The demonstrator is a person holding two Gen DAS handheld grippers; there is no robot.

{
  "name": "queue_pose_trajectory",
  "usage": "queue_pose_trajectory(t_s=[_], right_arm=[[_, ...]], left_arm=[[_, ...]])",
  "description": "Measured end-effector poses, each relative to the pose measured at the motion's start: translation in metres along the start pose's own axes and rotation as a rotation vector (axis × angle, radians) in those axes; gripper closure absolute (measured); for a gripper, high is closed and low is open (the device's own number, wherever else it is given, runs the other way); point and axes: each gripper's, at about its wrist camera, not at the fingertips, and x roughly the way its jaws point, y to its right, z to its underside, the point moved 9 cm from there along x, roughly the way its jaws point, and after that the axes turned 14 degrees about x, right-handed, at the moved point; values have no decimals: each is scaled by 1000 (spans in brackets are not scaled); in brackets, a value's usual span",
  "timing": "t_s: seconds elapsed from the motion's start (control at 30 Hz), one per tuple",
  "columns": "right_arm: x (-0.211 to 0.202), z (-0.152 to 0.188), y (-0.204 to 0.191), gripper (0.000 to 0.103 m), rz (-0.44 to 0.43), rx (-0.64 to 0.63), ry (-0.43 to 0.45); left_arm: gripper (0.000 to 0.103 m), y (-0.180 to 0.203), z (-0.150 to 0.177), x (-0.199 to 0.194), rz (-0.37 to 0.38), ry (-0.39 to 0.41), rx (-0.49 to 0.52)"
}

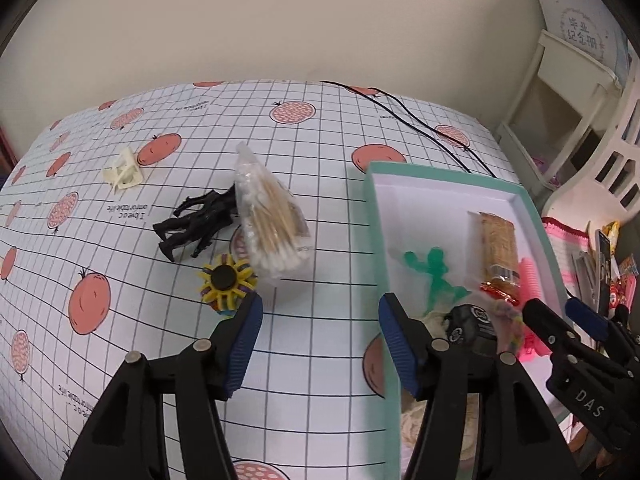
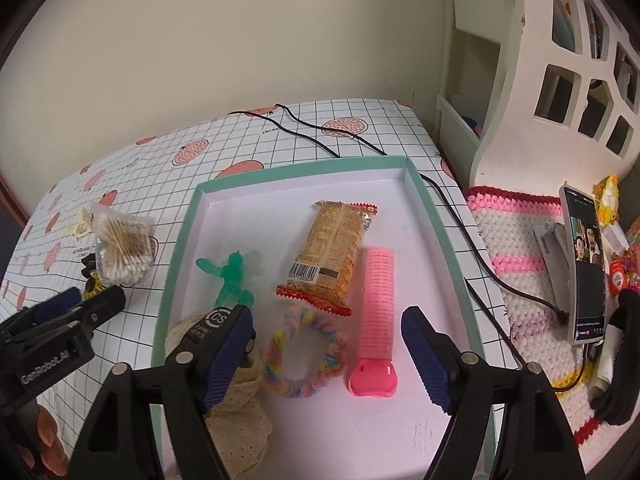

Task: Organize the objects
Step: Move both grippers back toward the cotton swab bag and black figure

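Note:
My left gripper [image 1: 320, 340] hangs open over bare tablecloth, nothing between its blue pads. It sits between a yellow spiky toy [image 1: 226, 280] and the teal box [image 1: 378, 240]. Beyond it lie a bag of cotton swabs [image 1: 270, 220], a black toy figure [image 1: 196, 226] and a cream plastic piece [image 1: 124, 172]. My right gripper [image 2: 326, 352] stands open above the box [image 2: 182, 240], with a pastel scrunchie [image 2: 304, 356] lying loose below the gap. A pink hair roller [image 2: 376, 312], a snack packet [image 2: 332, 256], a green balloon dog [image 2: 234, 280], a black adapter [image 2: 212, 320] and cream lace cloth [image 2: 236, 420] lie in the box.
A black cable [image 2: 460, 220] runs across the table and past the box's right side. A white shelf unit [image 2: 520, 100] stands at the right over a crocheted mat [image 2: 516, 232]. A phone [image 2: 586, 268] on a stand and small clutter sit at the far right.

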Motion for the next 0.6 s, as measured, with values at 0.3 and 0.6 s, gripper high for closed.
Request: queue_pose_trajectory(t_s=[0.3, 0.6], right_arm=[[0, 0, -2, 2, 2, -11, 7], [2, 1, -3, 0, 12, -34, 6]], left_arm=[[24, -1, -2, -1, -18, 11, 26], [15, 0, 1, 3, -33, 1, 41]])
